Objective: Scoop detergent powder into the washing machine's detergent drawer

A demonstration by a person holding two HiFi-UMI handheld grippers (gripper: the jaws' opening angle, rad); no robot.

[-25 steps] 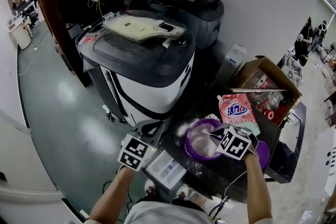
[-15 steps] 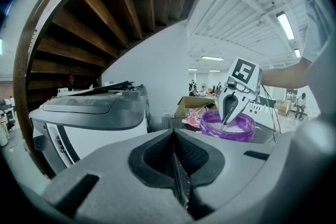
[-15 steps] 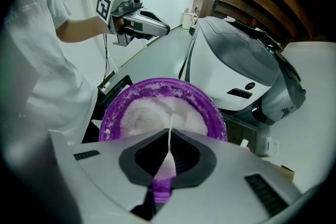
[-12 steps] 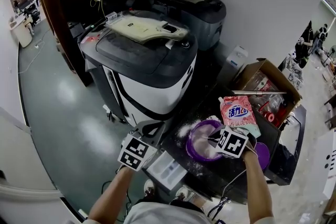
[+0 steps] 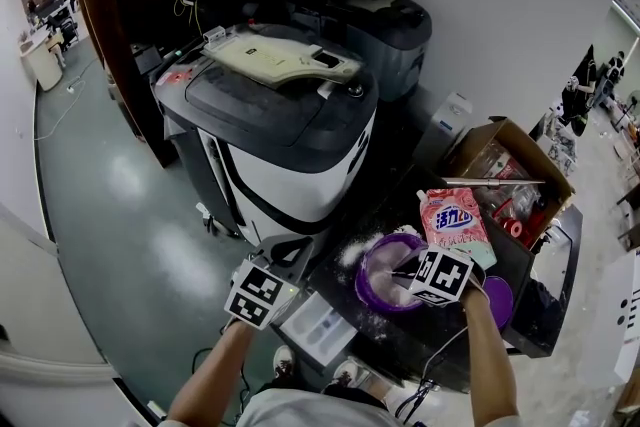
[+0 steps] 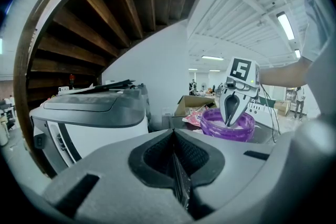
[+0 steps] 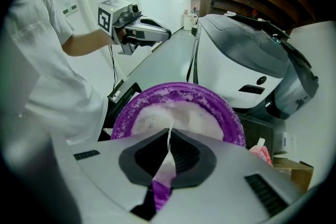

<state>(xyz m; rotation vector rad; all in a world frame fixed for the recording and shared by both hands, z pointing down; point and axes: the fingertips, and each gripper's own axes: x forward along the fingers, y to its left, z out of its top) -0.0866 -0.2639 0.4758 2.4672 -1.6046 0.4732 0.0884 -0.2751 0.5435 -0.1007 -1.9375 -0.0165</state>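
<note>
Right gripper point(image 7: 169, 132): jaws clenched on the handle of a thin purple plastic scoop point(image 7: 159, 182), seen edge-on; its working end dips into the white detergent powder point(image 7: 173, 115) heaped in a round translucent purple plastic bowl point(image 5: 372, 283)

Left gripper point(image 6: 174, 144): jaws pressed together, nothing between them; it hovers beside the pale grey rectangular detergent drawer point(image 5: 318, 327), which lies out at the near-left edge of the black table point(image 5: 420, 340), just left of the bowl; the white and dark grey washing machine point(image 5: 280, 130) stands behind, well apart

Handling (judgement): powder loose, light, sheds at any tilt or jolt; a white dusting point(image 5: 350, 248) on the table by the bowl backs this; scoop looks light and stiff, handle narrow, so it may twist in the jaws under load; grip far back on the handle is sound, keep the blade level; bowl probably light enough to slide if the scoop drags on its rim

Edges and room: lift clear of the bowl rim first; route to the drawer is short, leftward over bare table; pink detergent bag point(image 5: 455, 218) leans just behind the bowl, brown cardboard box point(image 5: 512, 147) beyond it, both off the route; drawer sits at the table's edge, so an overshoot would drop powder to the floor; left gripper near the drawer, mind a collision
</note>
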